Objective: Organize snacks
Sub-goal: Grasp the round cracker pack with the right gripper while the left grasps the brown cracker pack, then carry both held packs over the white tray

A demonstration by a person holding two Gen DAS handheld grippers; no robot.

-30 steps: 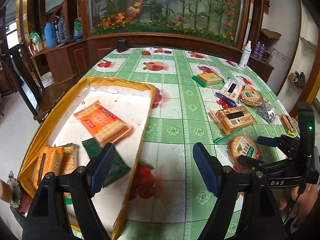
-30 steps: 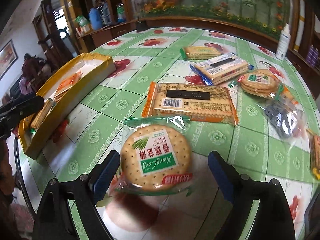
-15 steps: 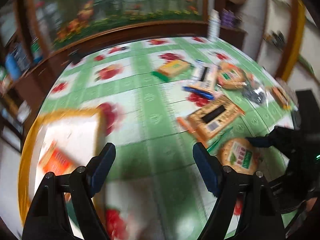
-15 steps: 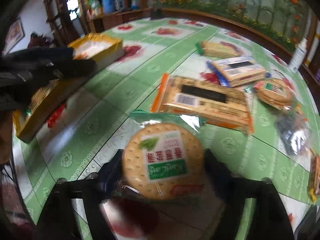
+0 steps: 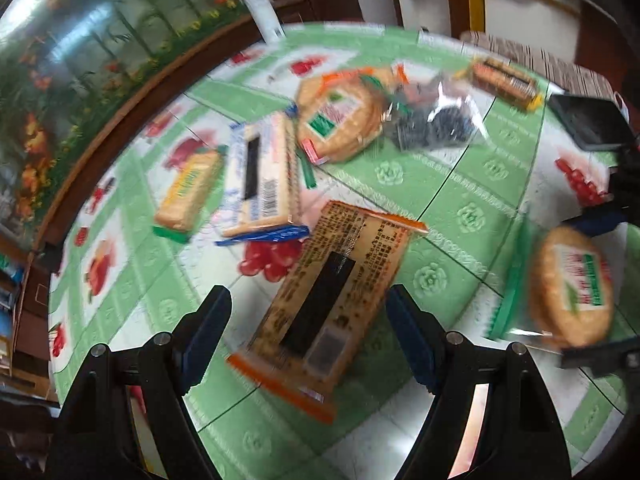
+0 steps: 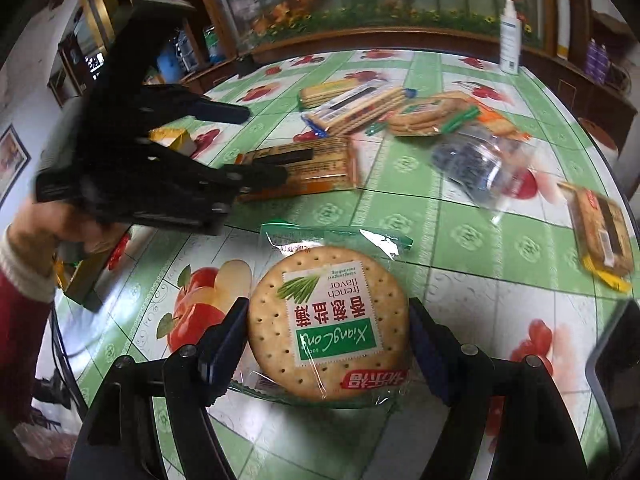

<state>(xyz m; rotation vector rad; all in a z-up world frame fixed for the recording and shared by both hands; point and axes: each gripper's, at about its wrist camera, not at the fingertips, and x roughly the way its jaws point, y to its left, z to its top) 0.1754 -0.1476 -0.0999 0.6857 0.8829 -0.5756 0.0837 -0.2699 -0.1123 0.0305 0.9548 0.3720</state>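
The right gripper (image 6: 324,336) tilts down toward the table (image 6: 460,236), and its blue pads (image 6: 226,332) sit against both sides of a round cracker pack (image 6: 328,320) with a green label. Its jaws have just been closing, and the pack lies clamped between them, clear wrapper spreading out front and back. The left gripper (image 5: 308,332) also angles downward, jaws spread wide and holding nothing; a long orange-edged cracker packet (image 5: 332,300) lies on the green fruit-print cloth below and between its fingers, apart from the pads. In the right wrist view the left gripper is seen from the side, gripped by a hand (image 6: 76,228) in a red sleeve with a pale cuff. A yellow tray (image 6: 172,138) shows partly behind it. Further packets lie scattered across the far side of the table.
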